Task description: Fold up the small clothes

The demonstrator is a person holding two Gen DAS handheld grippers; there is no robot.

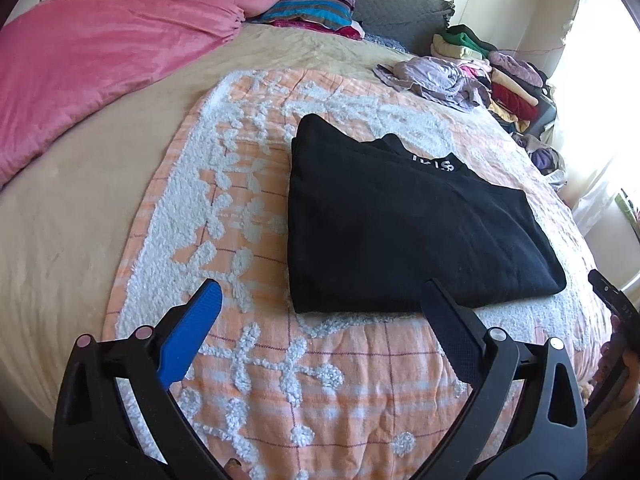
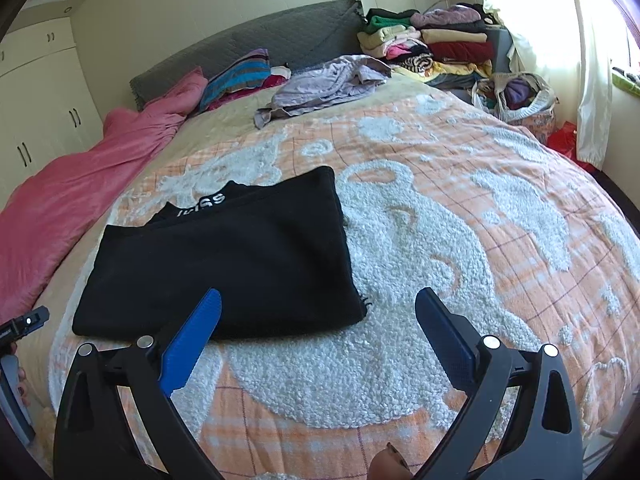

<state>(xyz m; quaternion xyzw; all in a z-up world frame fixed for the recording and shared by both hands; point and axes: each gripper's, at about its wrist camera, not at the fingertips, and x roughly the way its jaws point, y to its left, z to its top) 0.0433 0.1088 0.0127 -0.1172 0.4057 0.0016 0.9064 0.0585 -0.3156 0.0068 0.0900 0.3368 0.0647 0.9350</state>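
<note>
Left hand-held gripper (image 1: pixel 320 312) and right hand-held gripper (image 2: pixel 318 312) hovering spread wide, gripping nothing. Folded black sweatshirt (image 1: pixel 400 224) lying just ahead on orange tufted quilt (image 2: pixel 460 208), between both, long axis crosswise, neither clearly nearer. Lilac garment (image 2: pixel 320 84) waiting beyond.

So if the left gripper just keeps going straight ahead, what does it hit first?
Most likely the near edge of the folded black garment, which lies just beyond the open left gripper on the orange quilt. Depth is uncertain; angled lower, it meets quilt first.
</note>
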